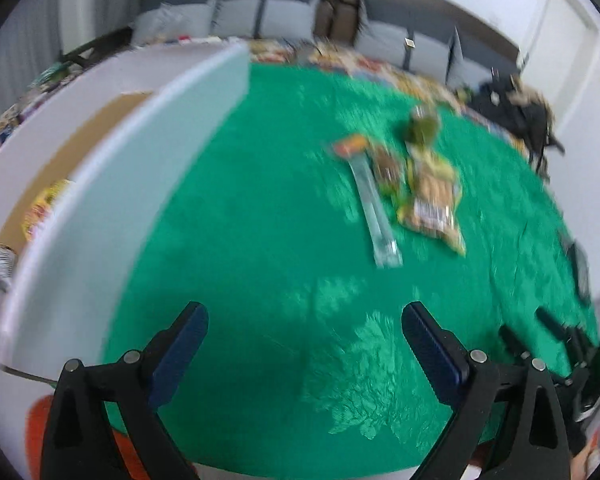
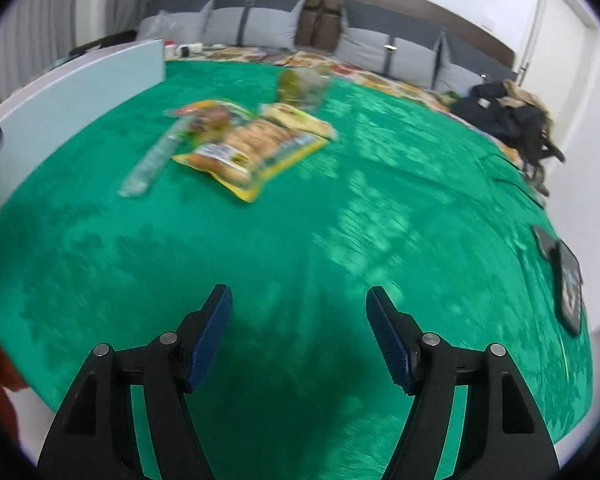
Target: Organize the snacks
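Several snacks lie together on a green cloth (image 1: 260, 220). A yellow pack of biscuits (image 1: 432, 200) (image 2: 252, 148), a long clear tube packet (image 1: 376, 208) (image 2: 152, 160), a small brown-and-green packet (image 1: 386, 168) (image 2: 212, 118), a flat yellow packet (image 2: 300, 120) and a green bag (image 1: 422, 128) (image 2: 304, 86) make up the group. A white box (image 1: 120, 168) (image 2: 80, 92) stands at the left; a yellow snack pack (image 1: 44, 212) lies inside it. My left gripper (image 1: 304, 320) is open and empty, near the box. My right gripper (image 2: 300, 304) is open and empty, short of the snacks.
A dark flat object (image 2: 568, 284) (image 1: 578, 268) lies at the cloth's right edge. Grey pillows (image 2: 252, 20) and a brown headboard stand behind. Dark bags (image 2: 512, 116) sit at the far right. The other gripper (image 1: 560, 340) shows at the left wrist view's right edge.
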`<state>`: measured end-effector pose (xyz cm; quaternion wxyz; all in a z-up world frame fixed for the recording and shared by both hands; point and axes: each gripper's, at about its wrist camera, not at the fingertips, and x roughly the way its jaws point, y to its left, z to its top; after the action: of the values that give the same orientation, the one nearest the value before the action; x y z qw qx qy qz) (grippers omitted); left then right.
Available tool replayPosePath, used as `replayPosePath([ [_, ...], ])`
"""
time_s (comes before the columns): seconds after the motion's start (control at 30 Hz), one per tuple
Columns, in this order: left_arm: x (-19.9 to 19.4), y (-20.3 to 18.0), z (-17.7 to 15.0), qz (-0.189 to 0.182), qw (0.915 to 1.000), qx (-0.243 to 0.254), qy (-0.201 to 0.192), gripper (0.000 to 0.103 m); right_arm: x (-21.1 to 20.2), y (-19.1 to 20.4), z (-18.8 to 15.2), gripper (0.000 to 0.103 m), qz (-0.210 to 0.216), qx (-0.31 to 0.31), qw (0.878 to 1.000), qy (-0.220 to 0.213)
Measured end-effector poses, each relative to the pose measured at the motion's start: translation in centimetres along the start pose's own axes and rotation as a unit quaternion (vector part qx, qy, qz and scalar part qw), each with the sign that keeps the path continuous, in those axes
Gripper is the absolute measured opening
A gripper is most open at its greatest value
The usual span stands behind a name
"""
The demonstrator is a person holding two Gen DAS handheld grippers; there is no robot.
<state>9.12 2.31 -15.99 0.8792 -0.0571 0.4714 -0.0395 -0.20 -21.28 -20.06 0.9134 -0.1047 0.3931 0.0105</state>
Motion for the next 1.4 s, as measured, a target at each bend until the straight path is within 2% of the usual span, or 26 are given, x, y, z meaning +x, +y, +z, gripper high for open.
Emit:
replayPosePath([
  [0.17, 2.9, -2.0, -1.1, 0.024, 0.9992, 0.024, 0.020, 0.097, 0.9, -0.3, -0.5, 0.073, 0.022, 0.000, 1.000, 0.007],
  [0.4, 6.2, -2.4, -1.8, 0.043, 0.9977, 0.015, 0.050, 0.097, 1.4, -1.0, -1.5, 0.073, 0.056, 0.019, 0.998, 0.010],
  [0.47, 6.4, -2.9, -2.3, 0.060, 0.9969, 0.027, 0.044, 0.099, 1.6, -1.7, -1.6, 0.074, 0.067, 0.033, 0.997, 0.016],
  [0.6, 6.3, -3.0, -2.6, 0.062, 0.9971, 0.026, 0.036, 0.103, 1.9, -2.4, -1.6, 0.080, 0.066, 0.046, 0.997, 0.019],
  [0.8, 6.0, -2.9, -3.1, 0.059, 0.9975, 0.032, 0.023, 0.103, 2.2, -2.4, -1.6, 0.087, 0.062, 0.051, 0.997, 0.012],
  [0.93, 6.6, -2.9, -1.5, 0.048, 0.9971, 0.023, 0.053, 0.102, 2.3, -2.4, -1.6, 0.089, 0.063, 0.050, 0.997, 0.010],
  [1.1, 6.3, -3.8, 2.7, 0.016, 0.9994, 0.017, 0.026, 0.100, 2.3, -2.4, -1.6, 0.089, 0.064, 0.050, 0.997, 0.010],
  [1.2, 7.3, -4.5, 5.6, -0.004, 0.9996, 0.003, 0.026, 0.092, 2.3, -2.3, -1.6, 0.090, 0.064, 0.050, 0.997, 0.010],
  [1.3, 9.5, -5.2, 7.1, 0.001, 0.9991, 0.004, 0.043, 0.077, 2.3, -2.4, -1.6, 0.091, 0.064, 0.050, 0.997, 0.010],
  [1.4, 12.0, -5.7, 7.8, 0.017, 0.9974, 0.001, 0.070, 0.052, 2.3, -2.4, -1.6, 0.091, 0.065, 0.050, 0.997, 0.010],
])
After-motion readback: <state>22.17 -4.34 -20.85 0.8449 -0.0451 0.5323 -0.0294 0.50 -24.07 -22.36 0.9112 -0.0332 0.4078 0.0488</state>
